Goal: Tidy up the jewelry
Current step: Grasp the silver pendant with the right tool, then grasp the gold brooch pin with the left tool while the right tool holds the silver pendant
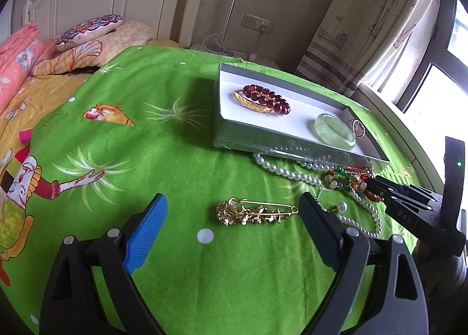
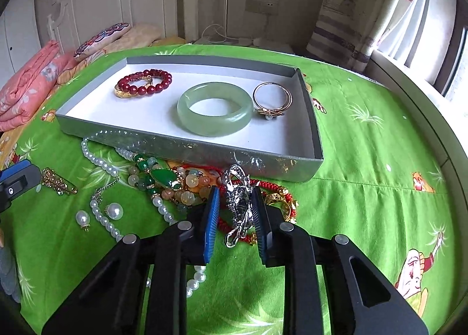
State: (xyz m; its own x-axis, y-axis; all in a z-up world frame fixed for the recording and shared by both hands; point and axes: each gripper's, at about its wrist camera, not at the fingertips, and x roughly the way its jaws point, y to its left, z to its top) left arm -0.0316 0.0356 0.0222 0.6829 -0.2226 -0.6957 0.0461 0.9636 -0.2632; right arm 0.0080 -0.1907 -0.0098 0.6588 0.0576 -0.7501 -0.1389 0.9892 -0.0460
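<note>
Fingers of the right gripper (image 2: 235, 212) pinch the silver brooch (image 2: 238, 206), its long axis running near-to-far, just before the tray (image 2: 187, 149); the left gripper (image 1: 234, 219) gapes around a gold pin (image 1: 256, 211) lying left-to-right on the bed.

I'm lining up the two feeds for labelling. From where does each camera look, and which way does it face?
Left wrist: on the left gripper, facing down at the gold brooch; its open fingers and the right gripper show.
Right wrist: on the right gripper, facing the silver piece between its fingers.
Shared: box, jade bangle, pearl necklace.
</note>
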